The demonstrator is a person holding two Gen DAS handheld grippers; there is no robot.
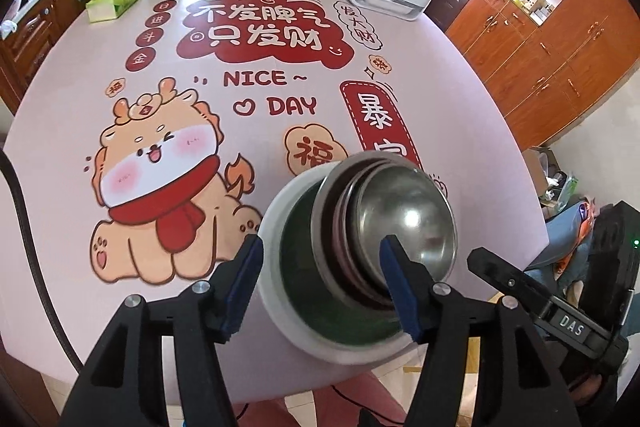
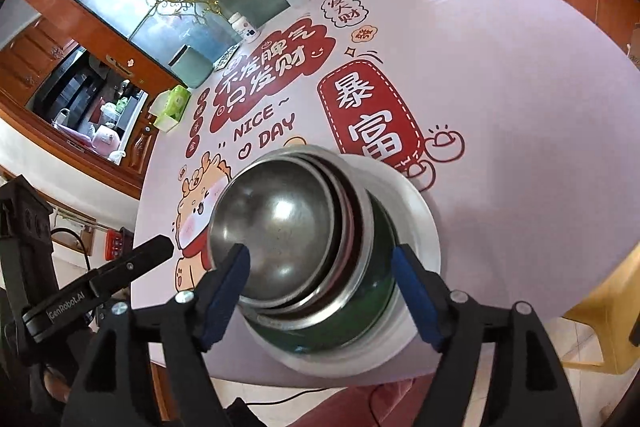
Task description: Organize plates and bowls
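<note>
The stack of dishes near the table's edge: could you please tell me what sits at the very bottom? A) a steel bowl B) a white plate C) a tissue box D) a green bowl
B: the white plate lies on the table under the green bowl, which holds the nested steel bowls.
</note>
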